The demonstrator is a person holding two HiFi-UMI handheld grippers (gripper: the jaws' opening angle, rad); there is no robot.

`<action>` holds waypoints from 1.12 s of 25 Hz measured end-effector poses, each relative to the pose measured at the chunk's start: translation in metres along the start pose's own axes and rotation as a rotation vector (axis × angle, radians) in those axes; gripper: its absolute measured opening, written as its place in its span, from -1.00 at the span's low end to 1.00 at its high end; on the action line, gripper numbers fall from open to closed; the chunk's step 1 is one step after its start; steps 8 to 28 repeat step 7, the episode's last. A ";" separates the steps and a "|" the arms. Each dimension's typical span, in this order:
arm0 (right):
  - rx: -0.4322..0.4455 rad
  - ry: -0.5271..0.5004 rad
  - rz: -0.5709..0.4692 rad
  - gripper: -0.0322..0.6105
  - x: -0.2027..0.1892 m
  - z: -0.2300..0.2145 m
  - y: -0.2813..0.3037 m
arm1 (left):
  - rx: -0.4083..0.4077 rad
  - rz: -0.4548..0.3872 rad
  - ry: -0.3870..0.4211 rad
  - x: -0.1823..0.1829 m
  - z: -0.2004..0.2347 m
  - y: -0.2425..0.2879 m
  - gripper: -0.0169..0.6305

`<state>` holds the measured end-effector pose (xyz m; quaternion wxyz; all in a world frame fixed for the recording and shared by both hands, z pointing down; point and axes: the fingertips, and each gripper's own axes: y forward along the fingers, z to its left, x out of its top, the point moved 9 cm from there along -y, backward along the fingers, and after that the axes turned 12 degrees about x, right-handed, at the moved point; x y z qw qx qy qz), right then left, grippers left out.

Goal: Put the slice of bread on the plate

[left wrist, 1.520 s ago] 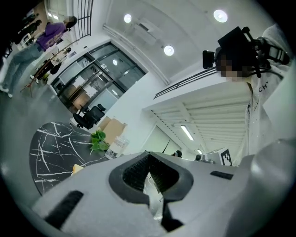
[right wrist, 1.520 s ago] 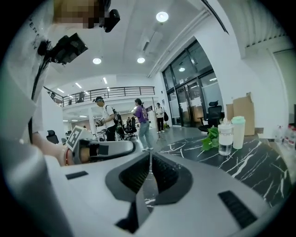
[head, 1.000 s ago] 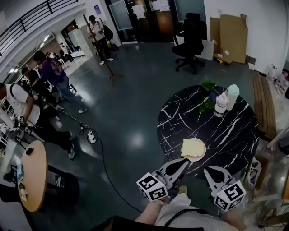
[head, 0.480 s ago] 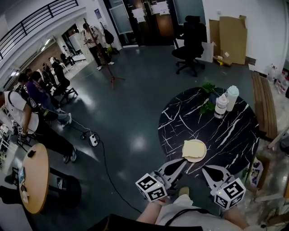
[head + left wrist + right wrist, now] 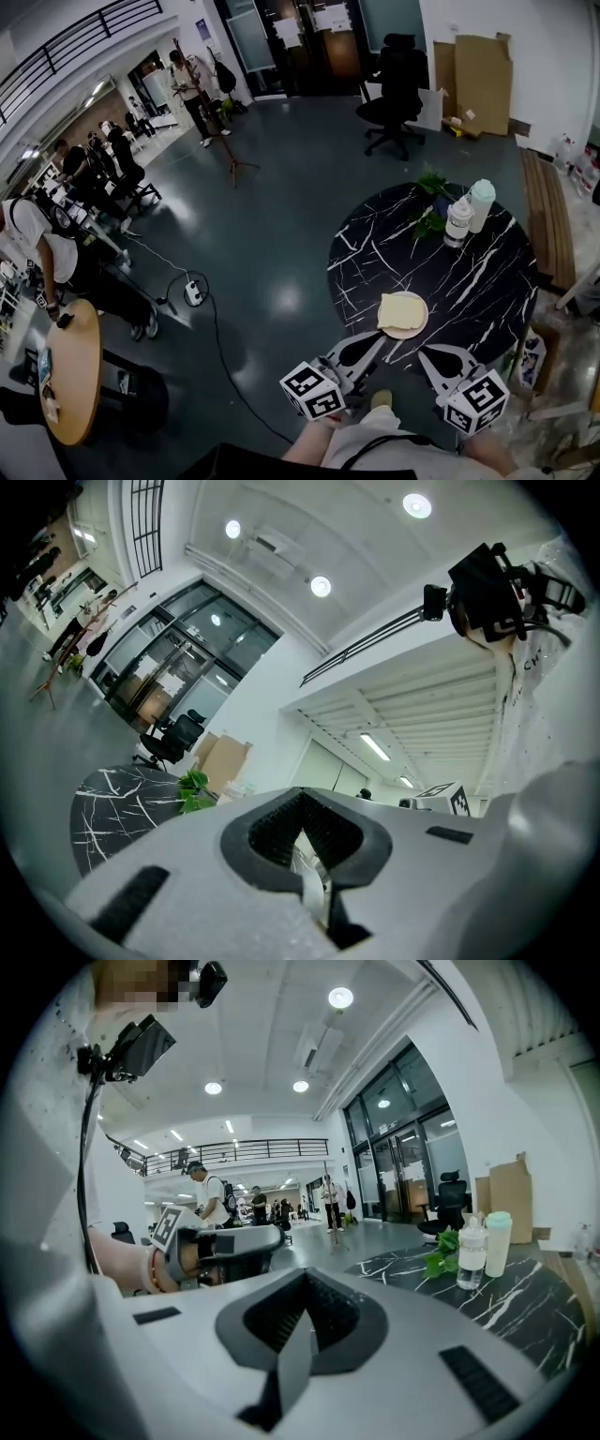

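Observation:
A pale slice of bread [image 5: 397, 309] lies flat on a small white plate [image 5: 421, 322] near the front edge of the round black marble table [image 5: 478, 281]. Both grippers hang close to my body, just short of that edge and apart from the plate. My left gripper [image 5: 379, 337] points toward the table with its jaws shut and nothing between them [image 5: 305, 841]. My right gripper [image 5: 428, 352] is shut and empty too [image 5: 298, 1321]. In the right gripper view the left gripper [image 5: 225, 1246] shows beside it, held by a hand.
Two bottles [image 5: 458, 220] [image 5: 482, 201] and a green plant [image 5: 431, 180] stand at the table's far side. A black office chair [image 5: 394, 84] and cardboard are beyond it. A cable [image 5: 220, 352] runs over the floor, and a wooden round table [image 5: 70, 375] and several people are at the left.
The bread, the plate and both grippers have kept still. Only the people at the left have walked about.

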<state>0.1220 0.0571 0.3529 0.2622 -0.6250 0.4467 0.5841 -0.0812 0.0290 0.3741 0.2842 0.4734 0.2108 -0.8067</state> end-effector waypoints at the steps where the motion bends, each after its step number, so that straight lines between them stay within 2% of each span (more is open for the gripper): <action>1: -0.001 0.001 0.001 -0.87 -0.001 -0.001 0.000 | -0.002 0.001 0.001 0.000 0.001 0.000 -0.92; 28: -0.007 0.008 -0.004 -0.87 -0.005 -0.004 0.005 | 0.002 -0.001 0.006 0.001 0.007 0.003 -0.92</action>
